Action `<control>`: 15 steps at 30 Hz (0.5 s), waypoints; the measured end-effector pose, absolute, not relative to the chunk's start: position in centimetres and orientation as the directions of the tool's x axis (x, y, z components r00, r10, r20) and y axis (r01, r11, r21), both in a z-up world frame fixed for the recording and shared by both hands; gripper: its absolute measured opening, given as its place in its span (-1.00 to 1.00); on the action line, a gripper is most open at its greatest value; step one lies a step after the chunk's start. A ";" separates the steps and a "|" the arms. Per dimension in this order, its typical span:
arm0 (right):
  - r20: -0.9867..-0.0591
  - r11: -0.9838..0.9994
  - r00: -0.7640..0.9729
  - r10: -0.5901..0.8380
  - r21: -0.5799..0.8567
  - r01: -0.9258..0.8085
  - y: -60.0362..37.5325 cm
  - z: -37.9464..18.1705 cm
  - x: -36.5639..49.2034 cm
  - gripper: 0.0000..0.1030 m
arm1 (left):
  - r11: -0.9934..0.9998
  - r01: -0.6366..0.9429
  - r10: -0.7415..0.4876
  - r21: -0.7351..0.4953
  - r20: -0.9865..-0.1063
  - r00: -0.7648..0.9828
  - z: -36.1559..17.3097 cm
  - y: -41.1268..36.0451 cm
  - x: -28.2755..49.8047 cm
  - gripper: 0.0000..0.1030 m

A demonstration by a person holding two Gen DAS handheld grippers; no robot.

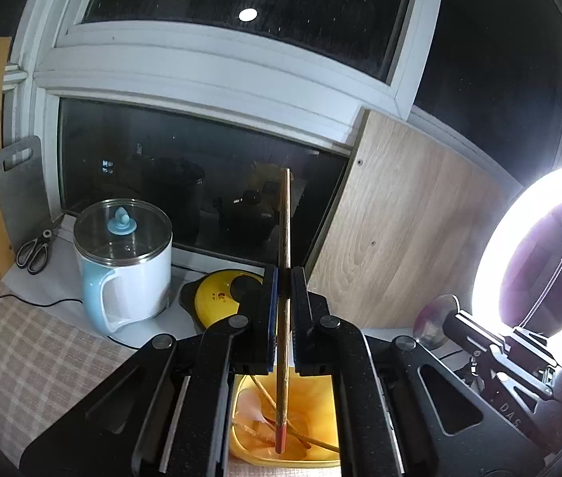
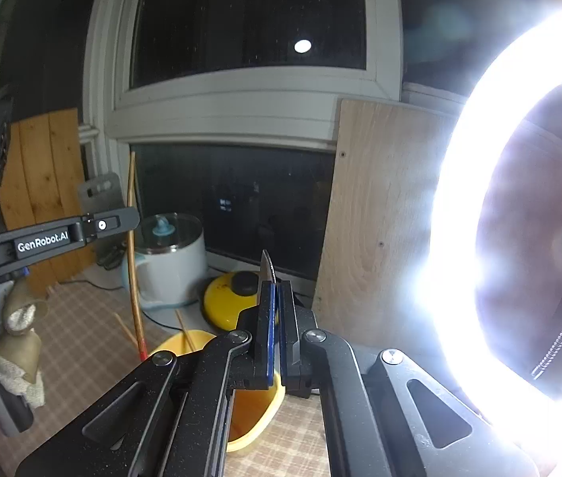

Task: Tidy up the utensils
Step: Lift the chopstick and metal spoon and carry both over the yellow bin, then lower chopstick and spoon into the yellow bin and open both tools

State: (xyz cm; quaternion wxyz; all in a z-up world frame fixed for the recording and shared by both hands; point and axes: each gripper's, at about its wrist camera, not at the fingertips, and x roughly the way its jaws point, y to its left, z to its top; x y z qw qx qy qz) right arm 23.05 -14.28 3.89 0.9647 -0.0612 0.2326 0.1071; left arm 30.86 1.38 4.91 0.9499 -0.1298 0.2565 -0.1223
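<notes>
So the left tongs (image 1: 284, 278) pinch a chopstick (image 1: 285, 238) upright, right tongs (image 2: 277, 290) are clamped on a knife (image 2: 267, 266), and under both, the yellow tub (image 1: 320, 405) holds more chopsticks waiting to be sorted.

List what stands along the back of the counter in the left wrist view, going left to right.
Grey cutting board → scissors → white and blue kettle → yellow lid → wooden board → ring light.
</notes>
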 end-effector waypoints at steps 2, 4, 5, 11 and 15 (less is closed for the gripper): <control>-0.478 0.969 0.860 0.177 -0.068 -0.237 -14.2 3.3 23.6 -1.00 | 0.936 0.160 -0.297 -0.312 -0.464 0.834 4.4 1.3 31.2 -0.93; -0.491 0.969 0.853 0.175 -0.070 -0.238 -14.1 2.7 24.1 -1.00 | 0.935 0.157 -0.298 -0.317 -0.468 0.832 3.8 1.3 31.4 -0.93; -0.495 0.968 0.851 0.174 -0.070 -0.239 -14.2 2.4 24.2 -1.00 | 0.936 0.153 -0.294 -0.316 -0.470 0.832 3.6 1.3 31.5 -0.93; -0.544 0.967 0.821 0.175 -0.061 -0.247 -14.1 0.4 25.4 -1.00 | 0.942 0.144 -0.287 -0.305 -0.501 0.817 1.9 1.0 32.1 -0.93; -0.576 0.966 0.799 0.173 -0.057 -0.251 -14.2 -1.0 26.1 -1.00 | 0.940 0.154 -0.298 -0.304 -0.517 0.802 0.9 0.8 32.0 -0.93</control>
